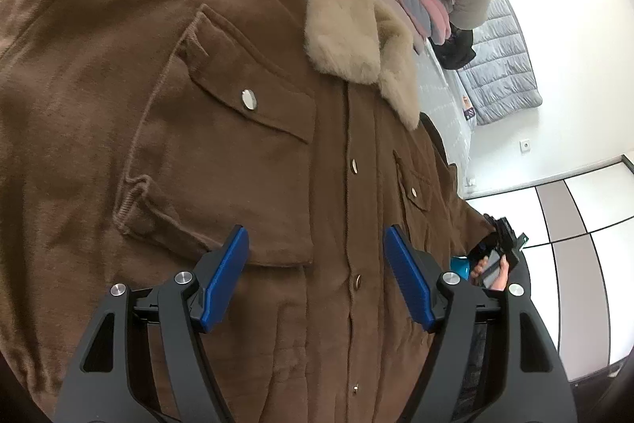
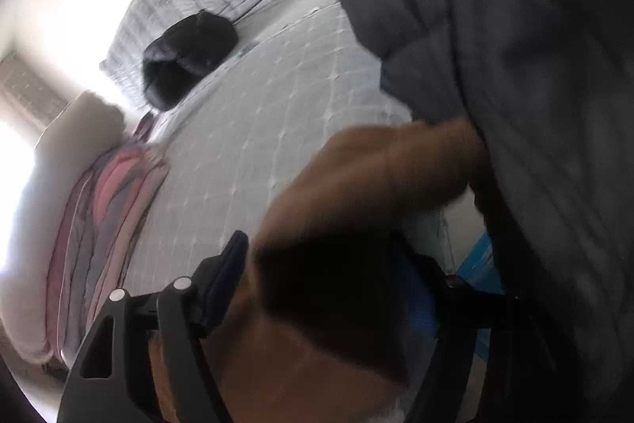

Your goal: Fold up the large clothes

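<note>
A brown corduroy jacket (image 1: pixel 198 106) with a beige fur collar (image 1: pixel 348 34) lies front up, buttoned, and fills the left wrist view. My left gripper (image 1: pixel 317 244) hovers open over its lower front, with the button placket between the blue pads (image 1: pixel 226 276) and nothing gripped. At the jacket's right edge a hand carries the right gripper (image 1: pixel 503 248). In the right wrist view, which is blurred, a brown sleeve (image 2: pixel 356 193) lies between the wide-apart jaws of my right gripper (image 2: pixel 319 240). The pads do not visibly press on it, and the right finger is mostly hidden by the cloth.
A stack of folded pink and grey clothes (image 2: pixel 107 205) sits at the far side of the grey quilted mattress (image 2: pixel 257 106). A black bag (image 2: pixel 186 54) lies near a grey quilt (image 1: pixel 499 66) against the wall. A dark grey padded garment (image 2: pixel 515 66) hangs close on the right.
</note>
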Tool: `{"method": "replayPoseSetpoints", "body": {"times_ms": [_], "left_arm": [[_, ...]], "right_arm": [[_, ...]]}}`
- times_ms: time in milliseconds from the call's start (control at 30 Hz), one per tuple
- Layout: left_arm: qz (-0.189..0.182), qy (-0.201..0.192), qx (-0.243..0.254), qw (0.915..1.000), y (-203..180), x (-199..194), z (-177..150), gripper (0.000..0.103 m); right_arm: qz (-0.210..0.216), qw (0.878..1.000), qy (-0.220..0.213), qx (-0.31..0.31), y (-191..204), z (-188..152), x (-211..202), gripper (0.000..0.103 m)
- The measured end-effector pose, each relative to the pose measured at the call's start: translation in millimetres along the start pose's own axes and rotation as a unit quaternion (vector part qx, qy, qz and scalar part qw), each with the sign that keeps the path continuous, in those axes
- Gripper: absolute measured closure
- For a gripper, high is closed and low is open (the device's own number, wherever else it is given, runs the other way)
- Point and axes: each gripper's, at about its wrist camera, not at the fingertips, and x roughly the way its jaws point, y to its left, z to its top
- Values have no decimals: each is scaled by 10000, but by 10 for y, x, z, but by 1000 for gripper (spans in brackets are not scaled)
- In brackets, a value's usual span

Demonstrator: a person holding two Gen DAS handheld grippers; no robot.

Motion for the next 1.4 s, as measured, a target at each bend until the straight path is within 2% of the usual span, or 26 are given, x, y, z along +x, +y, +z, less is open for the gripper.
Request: {"method": "replayPoseSetpoints", "body": {"times_ms": [100,167,200,233,267,367,500,633,700,767,867,967,1067,1167,1200,1233,1267,1300,1333,1367,1400], "left_arm": [[26,7,23,10000,-6,18,1,35],[26,11,-7,10000,4,24,11,35],[27,12,-16,10000,7,26,13,35],[26,12,-22,10000,10,28,14,35],[27,11,-24,10000,10,27,16,35],[24,-6,-23,10000,20,10,17,35],[14,-44,-32,10000,46,-33,2,35],[5,-129,-83,9999,86,-110,6,35],[-9,-174,-113,9998,112,-158,7,35],[-42,-224,-152,9996,145,-217,9,35],[-53,-326,-180,9993,187,-307,11,35],[-91,-428,-250,9987,247,-407,21,35],[-134,-543,-342,9978,340,-532,31,35],[-217,-629,-464,9967,440,-651,37,35],[-260,-641,-500,9963,468,-681,35,35],[-285,-648,-520,9961,480,-698,30,35],[-301,-652,-527,9960,490,-716,26,35],[-309,-655,-521,9960,496,-732,21,35],[-317,-661,-511,9960,503,-752,13,35],[-325,-659,-510,9960,508,-764,6,35],[-345,-651,-512,9960,512,-776,1,35]], "right_arm": [[103,9994,-58,335,-22,185,122,32],[374,9983,27,446,-23,296,222,33],[608,9971,126,449,-20,332,264,63],[656,9965,231,460,5,360,292,83],[861,9950,188,461,37,370,266,98],[1429,9892,-333,3,246,337,-87,98],[2402,9646,-1064,-246,482,285,-776,98],[2838,9482,-1371,-398,721,250,-1237,98],[2922,9446,-1362,-619,923,209,-1332,98],[2909,9432,-1284,-960,1124,27,-1401,98],[2930,9378,-1053,-1538,1575,-389,-1347,98],[3054,9234,-743,-2203,2103,-1084,-1275,98],[3147,8987,-426,-3025,2537,-1970,-1250,98],[3031,8583,25,-4142,2814,-3089,-1120,98],[2990,8503,168,-4327,2843,-3307,-1072,95],[2801,8364,500,-4685,2882,-3669,-916,95],[2625,8219,903,-4974,2910,-3948,-731,88],[2407,8041,1499,-5225,2907,-4278,-502,67],[2270,7934,1856,-5334,2893,-4433,-361,55],[2162,7820,2057,-5472,2884,-4531,-258,41],[2206,7733,1893,-5635,2900,-4586,-347,40]]}}
